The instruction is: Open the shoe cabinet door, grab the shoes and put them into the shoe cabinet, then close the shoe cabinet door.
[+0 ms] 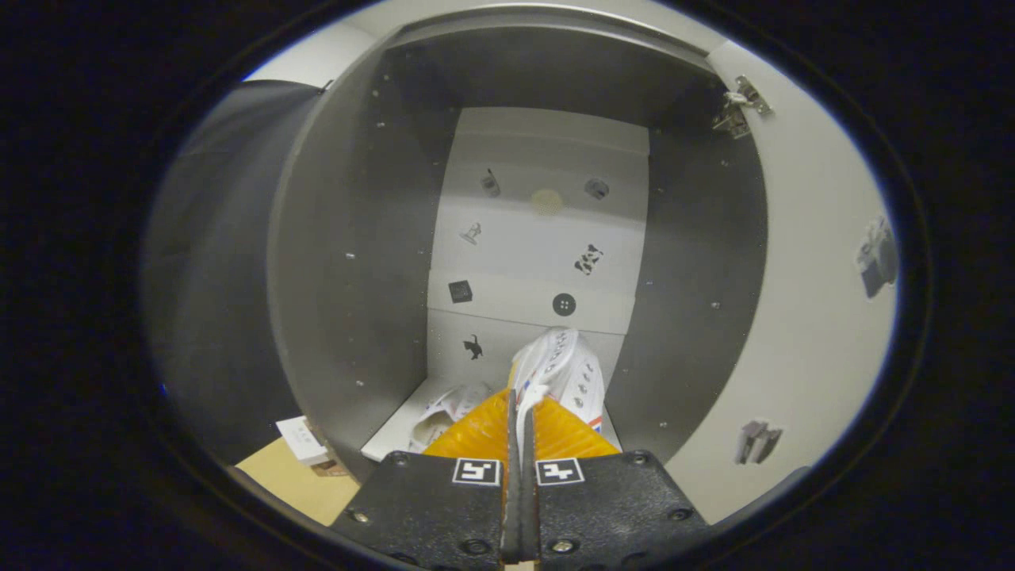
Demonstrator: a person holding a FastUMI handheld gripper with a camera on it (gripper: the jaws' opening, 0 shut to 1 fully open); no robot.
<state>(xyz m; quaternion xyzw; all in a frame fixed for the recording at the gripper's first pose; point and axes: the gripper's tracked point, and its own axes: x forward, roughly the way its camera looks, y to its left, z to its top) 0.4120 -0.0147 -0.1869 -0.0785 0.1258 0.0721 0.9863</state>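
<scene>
The shoe cabinet (349, 262) stands open ahead of me, with its door (817, 317) swung out to the right. My gripper (523, 412) is shut on the heel edge of a white sneaker (564, 369), pinched between the two fingers. That sneaker hangs just inside the cabinet mouth, toe pointing toward the back panel. A second white sneaker (444, 412) lies on the cabinet floor (396, 424), left of the fingers and partly hidden by them.
A small white box (301, 438) sits on the tan floor (301, 484) outside the cabinet's left wall. Hinges (739, 107) show at the door's upper inner edge. The back panel (539, 230) carries small stickers.
</scene>
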